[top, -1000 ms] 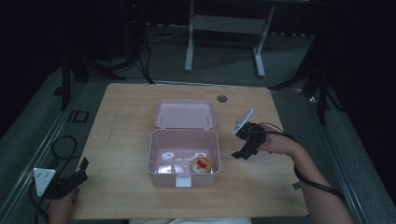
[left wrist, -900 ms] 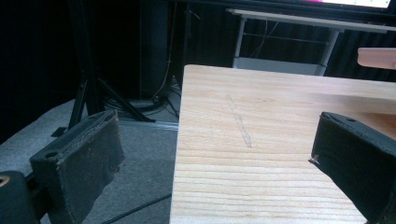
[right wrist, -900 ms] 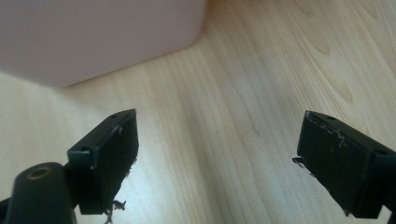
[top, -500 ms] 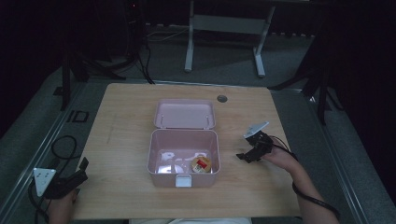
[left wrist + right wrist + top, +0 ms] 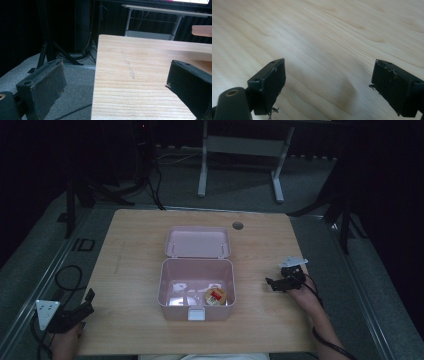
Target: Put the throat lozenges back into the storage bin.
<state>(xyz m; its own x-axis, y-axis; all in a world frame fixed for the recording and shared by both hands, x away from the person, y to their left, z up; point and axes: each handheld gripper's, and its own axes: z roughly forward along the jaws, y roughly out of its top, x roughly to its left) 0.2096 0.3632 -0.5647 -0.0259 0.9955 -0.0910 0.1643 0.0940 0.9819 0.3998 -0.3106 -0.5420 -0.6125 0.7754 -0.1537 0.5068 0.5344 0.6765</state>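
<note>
Open pink plastic lidded box [image 5: 196,285] left of the right gripper [image 5: 272,283], jaws apart over bare light wooden table [image 5: 135,255], left gripper [image 5: 86,302] jaws apart at its corner

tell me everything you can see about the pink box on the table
The pink box looks like smooth plastic, rectangular with rounded corners. It sits open near the middle of the wooden table. Its lid is swung back on the far side, lying flat, inner face up. A small white latch hangs at the near front wall. Inside, toward the near right corner, lies a small round item with a red label; pale shapes beside it are too dim to identify. Neither claw touches it.
</note>
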